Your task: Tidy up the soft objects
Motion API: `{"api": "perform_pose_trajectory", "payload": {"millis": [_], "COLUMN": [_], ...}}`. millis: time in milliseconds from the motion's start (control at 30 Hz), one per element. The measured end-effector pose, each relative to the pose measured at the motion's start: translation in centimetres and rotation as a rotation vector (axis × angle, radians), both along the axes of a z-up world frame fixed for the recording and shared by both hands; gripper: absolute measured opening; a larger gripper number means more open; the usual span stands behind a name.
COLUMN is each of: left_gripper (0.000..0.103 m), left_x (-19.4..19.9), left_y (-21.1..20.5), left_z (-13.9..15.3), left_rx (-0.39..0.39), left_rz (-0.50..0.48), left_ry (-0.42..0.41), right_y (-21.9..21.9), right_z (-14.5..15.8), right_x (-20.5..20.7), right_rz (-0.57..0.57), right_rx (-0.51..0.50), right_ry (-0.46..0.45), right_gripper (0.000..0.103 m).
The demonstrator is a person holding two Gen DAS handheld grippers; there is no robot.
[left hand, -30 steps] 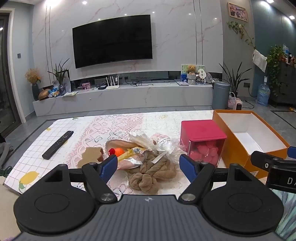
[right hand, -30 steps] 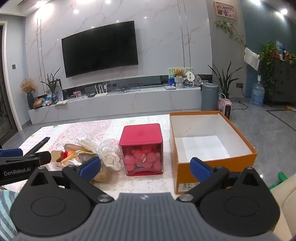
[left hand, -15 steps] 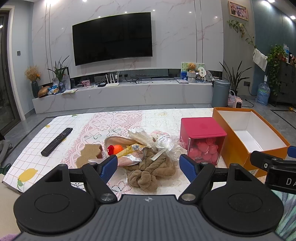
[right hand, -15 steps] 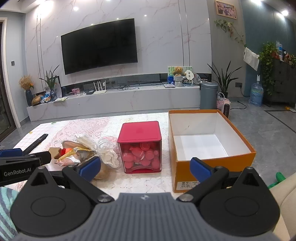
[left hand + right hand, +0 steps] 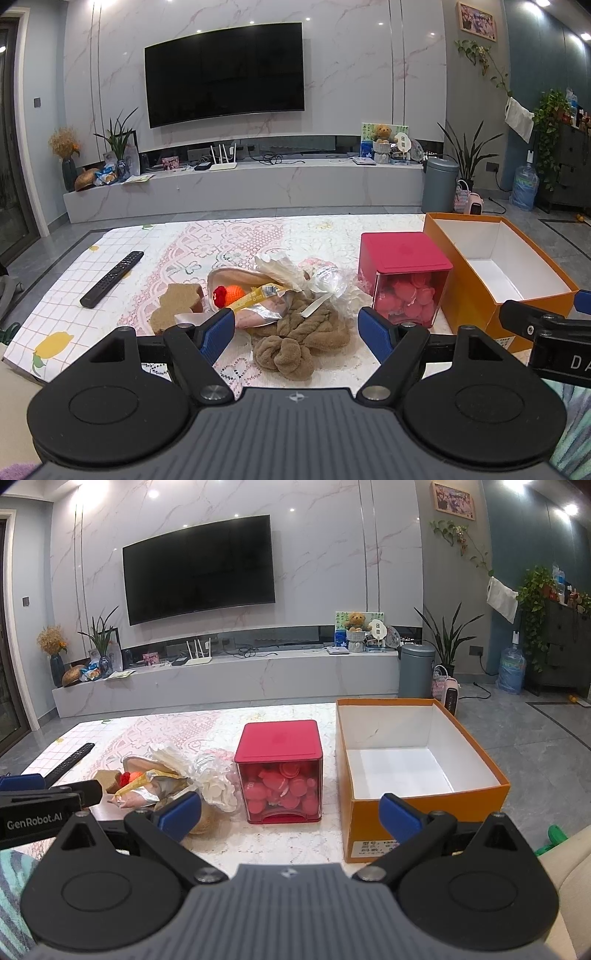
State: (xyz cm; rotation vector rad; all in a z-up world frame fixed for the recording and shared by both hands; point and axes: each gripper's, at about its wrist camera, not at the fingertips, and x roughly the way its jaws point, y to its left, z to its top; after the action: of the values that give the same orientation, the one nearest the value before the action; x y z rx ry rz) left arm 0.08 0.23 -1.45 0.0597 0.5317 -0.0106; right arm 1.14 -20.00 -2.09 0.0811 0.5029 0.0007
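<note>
Open orange cardboard box (image 5: 421, 805) with white inside, at the table's right. Red-lidded clear cube (image 5: 279, 771) of pink pieces just left of it. Heap of soft things beside the cube: brown twisted towel (image 5: 301, 341) nearest. Left gripper (image 5: 295, 326) level above the towel, jaws wide, empty. Right gripper (image 5: 290, 812) level before cube and box, jaws wide, empty.

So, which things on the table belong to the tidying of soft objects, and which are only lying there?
For the job:
- brown twisted plush towel
- tan bear-shaped sponge
- orange and red crocheted ball
- white fabric flower bundle
- open orange cardboard box, empty

Only lying about:
- black remote control
- red-lidded clear cube of pink pieces
- yellow foil sachet
</note>
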Motion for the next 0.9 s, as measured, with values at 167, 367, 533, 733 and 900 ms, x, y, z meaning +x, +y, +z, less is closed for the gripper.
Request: {"api": "perform_pose_trajectory", "payload": {"millis": [167,367,533,733,900], "left_gripper": [0.089,0.089,0.089,0.089,0.089], "left_x": [-0.23,-0.13,-0.13,-0.26,-0.24], "left_y": [-0.51,-0.44,-0.53,-0.75,-0.80], "left_z": [-0.61,-0.27,-0.13,0.08,0.06], "left_rx": [0.002,-0.003,-0.005,-0.006,-0.005], "left_rz": [-0.009,-0.009,-0.011,-0.019,-0.019], "left_ry": [0.004,0.009,0.012,0.016,0.017], "right_y": [-0.06,0.13,0.12,0.15,0.13], "right_z": [-0.16,-0.20,-0.21,-0.17,-0.18], "right_x": [-0.07,0.16,0.14,0.11,0.14], "right_rz": [-0.005,-0.002,-0.002,-0.003,-0.001], "right_rx": [-0.003,-0.002,-0.001,-0.002,-0.003], "right_ry": [0.003,0.011,0.012,0.012,0.014], "right_gripper": [0.100,0.100,0.100,0.100,0.100]}}
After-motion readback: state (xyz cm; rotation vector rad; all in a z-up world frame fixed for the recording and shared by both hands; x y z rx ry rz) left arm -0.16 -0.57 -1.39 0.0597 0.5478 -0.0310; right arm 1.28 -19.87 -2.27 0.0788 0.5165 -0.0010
